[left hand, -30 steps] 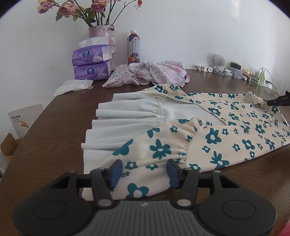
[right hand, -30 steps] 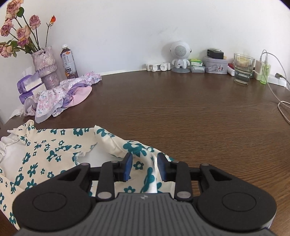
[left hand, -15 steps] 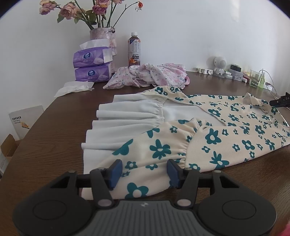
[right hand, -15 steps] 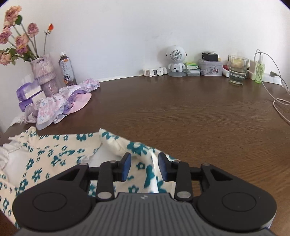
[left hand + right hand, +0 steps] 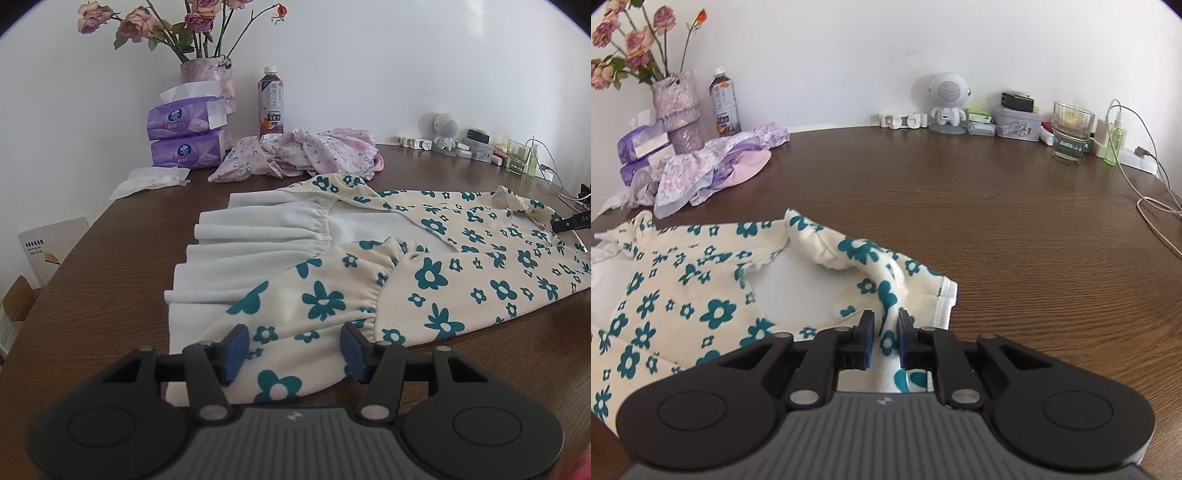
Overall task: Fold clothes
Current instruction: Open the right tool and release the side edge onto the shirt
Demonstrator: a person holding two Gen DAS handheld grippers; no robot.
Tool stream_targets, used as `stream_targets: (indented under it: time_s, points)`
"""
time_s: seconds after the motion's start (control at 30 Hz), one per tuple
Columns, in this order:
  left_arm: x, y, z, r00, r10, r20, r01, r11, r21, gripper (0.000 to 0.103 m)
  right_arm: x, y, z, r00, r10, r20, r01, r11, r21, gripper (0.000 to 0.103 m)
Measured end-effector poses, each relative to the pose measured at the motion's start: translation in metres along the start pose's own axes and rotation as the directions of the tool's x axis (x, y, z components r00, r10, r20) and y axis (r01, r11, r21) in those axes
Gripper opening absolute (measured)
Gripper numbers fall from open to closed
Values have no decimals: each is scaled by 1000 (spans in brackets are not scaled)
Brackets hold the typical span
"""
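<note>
Since the earlier frame, the right gripper [image 5: 885, 326] has narrowed its jaws from a wide gap to a tight pinch on a raised fold of the floral dress [image 5: 687, 295]; the left gripper [image 5: 293, 343] has kept its place. The right gripper's jaws are clamped on the cream fabric with teal flowers at the neckline end of the dress, lifting a ridge of cloth. The left gripper's jaws stand wide apart over the hem end of the dress [image 5: 321, 295], with printed fabric lying between the blue pads [image 5: 236, 341] but not gripped.

The dress lies spread flat on the brown wooden table [image 5: 110, 288], its white lining [image 5: 251, 240] exposed along the far side. Beyond the dress, a crumpled pink floral garment [image 5: 306, 153] rests near the wall. Beside that garment stand a drink bottle [image 5: 272, 103], a vase of roses [image 5: 207, 79] and two stacked purple tissue packs [image 5: 184, 136].
</note>
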State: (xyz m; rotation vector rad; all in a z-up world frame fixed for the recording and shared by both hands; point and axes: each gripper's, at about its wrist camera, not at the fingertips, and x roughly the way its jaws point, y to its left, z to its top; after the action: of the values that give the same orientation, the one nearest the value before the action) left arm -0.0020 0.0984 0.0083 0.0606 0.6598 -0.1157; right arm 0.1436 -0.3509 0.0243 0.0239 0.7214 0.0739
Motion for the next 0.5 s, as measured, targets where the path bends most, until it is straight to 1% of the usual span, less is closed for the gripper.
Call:
stream_targets:
  time_s: [0.03, 0.1, 0.2, 0.27, 0.3, 0.33, 0.4, 0.43, 0.47, 0.5]
  points:
    - [0, 0, 0, 1000, 0, 0, 0, 1000, 1, 54, 1, 1, -1, 1000, -11, -4, 11, 1000, -15, 7]
    - [0, 0, 1, 1000, -1, -1, 1, 1000, 3, 54, 3, 2, -2, 999, -41, -5, 41, 998, -43, 7]
    - [0, 0, -1, 1000, -2, 3, 2, 1000, 4, 54, 2, -1, -1, 999, -40, -6, 40, 999, -32, 7]
    - [0, 0, -1, 1000, -1, 6, 1, 1000, 4, 54, -1, -1, -1, 1000, -28, -6, 28, 999, -17, 14]
    - [0, 0, -1, 1000, -1, 6, 1, 1000, 3, 54, -3, -1, -2, 1000, -19, -4, 19, 1000, -6, 24]
    - [0, 0, -1, 1000, -2, 6, 2, 1000, 4, 54, -6, -1, -4, 1000, -10, -2, 10, 1000, -2, 27]
    - [0, 0, -2, 1000, -2, 7, 2, 1000, 4, 54, -11, 3, -8, 1000, -13, -4, 13, 1000, -22, 27]
    - [0, 0, -2, 1000, -3, 7, 3, 1000, 4, 54, -11, 5, -10, 1000, -27, -9, 26, 999, -42, 14]
    - [-1, 0, -2, 1000, -3, 7, 3, 1000, 5, 54, -11, 7, -11, 999, -43, -14, 42, 997, -67, 6]
    - [-1, 0, -2, 1000, -3, 7, 3, 1000, 5, 54, -11, 8, -12, 998, -57, -18, 55, 995, -86, 2]
